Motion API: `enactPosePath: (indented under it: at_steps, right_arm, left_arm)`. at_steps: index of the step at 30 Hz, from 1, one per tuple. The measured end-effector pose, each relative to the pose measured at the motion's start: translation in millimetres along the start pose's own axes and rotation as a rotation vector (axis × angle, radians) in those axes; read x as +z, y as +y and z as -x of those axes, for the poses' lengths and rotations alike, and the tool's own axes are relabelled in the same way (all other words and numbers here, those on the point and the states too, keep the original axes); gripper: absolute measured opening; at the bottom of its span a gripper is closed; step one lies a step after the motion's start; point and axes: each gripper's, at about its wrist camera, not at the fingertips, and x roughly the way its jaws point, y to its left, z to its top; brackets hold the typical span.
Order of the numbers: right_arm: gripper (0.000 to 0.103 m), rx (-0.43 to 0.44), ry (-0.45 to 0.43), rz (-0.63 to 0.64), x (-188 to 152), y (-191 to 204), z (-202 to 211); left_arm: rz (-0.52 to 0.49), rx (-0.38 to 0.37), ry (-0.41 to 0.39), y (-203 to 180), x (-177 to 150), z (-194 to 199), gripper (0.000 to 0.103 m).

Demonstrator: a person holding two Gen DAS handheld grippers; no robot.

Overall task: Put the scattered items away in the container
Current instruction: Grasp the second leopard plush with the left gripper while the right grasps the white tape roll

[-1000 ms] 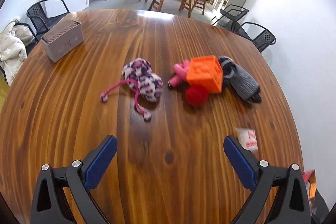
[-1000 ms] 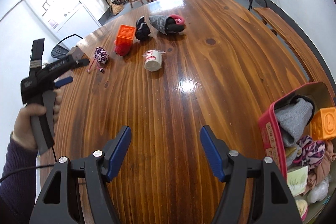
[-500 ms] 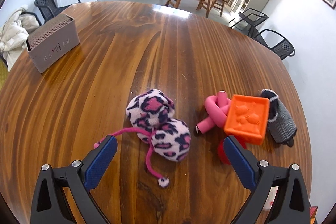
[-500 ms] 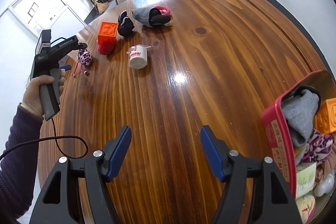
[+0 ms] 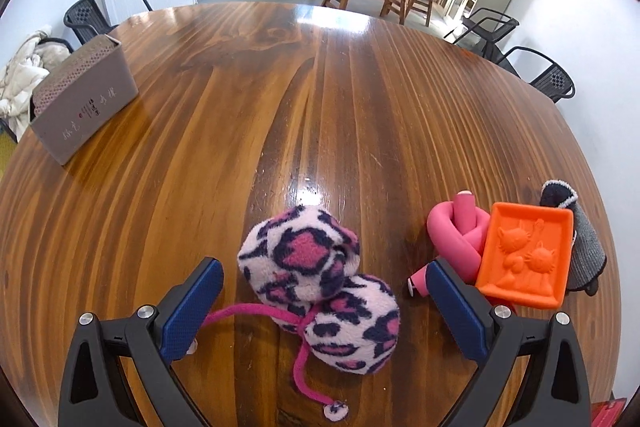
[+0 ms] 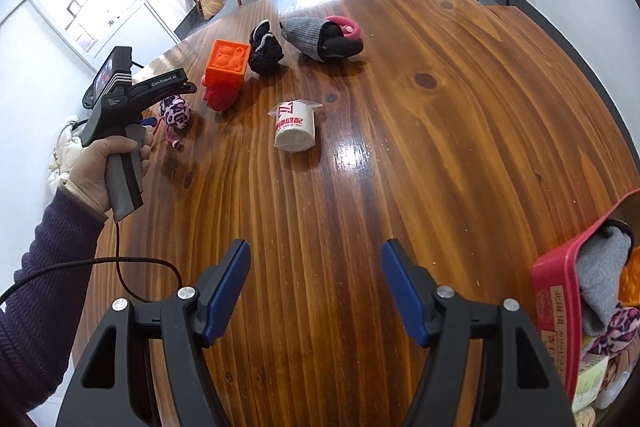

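A leopard-print plush piece point(image 5: 316, 283) in pink, white and navy, with a pink cord, lies on the wooden table point(image 5: 320, 115). My left gripper point(image 5: 324, 307) stands open around it, one finger on each side, pads apart from it. To its right lie a pink foam twist point(image 5: 456, 231), an orange cube point(image 5: 524, 259) and a grey-black sock point(image 5: 584, 243). My right gripper point(image 6: 316, 291) is open over bare wood with nothing between its fingers. The red container point(image 6: 556, 291), filled with soft items, sits at the right edge of the right wrist view.
A white wrapped roll point(image 6: 296, 125), a black sock point(image 6: 266, 51) and a grey sock with a pink ring point(image 6: 320, 37) lie mid-table. A grey box point(image 5: 80, 107) stands at the far left. Black chairs point(image 5: 536, 75) ring the table. A person's hand point(image 6: 104, 163) holds the left gripper.
The left gripper moved forward and down over the table until the leopard-print plush came between its open fingers. The right gripper drifted slightly, and the container slid toward the view's right edge.
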Motion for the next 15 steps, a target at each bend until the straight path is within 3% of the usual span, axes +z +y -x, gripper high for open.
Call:
enactPosePath:
  at_steps: [2, 3, 8, 15]
  right_arm:
    - [0.072, -0.002, 0.005, 0.002, 0.8, 1.7, -4.3]
    - [0.072, -0.004, 0.005, 0.002, 1.0, 2.2, -6.1]
    - [0.072, -0.021, -0.003, 0.001, 9.1, 2.9, -18.3]
    - [0.072, -0.029, -0.038, 0.024, 46.9, 11.1, -51.6]
  left_arm:
    - [-0.001, 0.017, 0.000, 1.8, -3.0, -2.4, 0.076]
    - [-0.023, 0.037, -0.007, 0.8, -3.7, -1.6, 0.068]
    - [-0.050, 0.004, -0.021, 5.4, -8.2, 4.1, 0.058]
    - [-0.056, -0.041, -0.062, 13.1, -27.4, 32.5, 0.058]
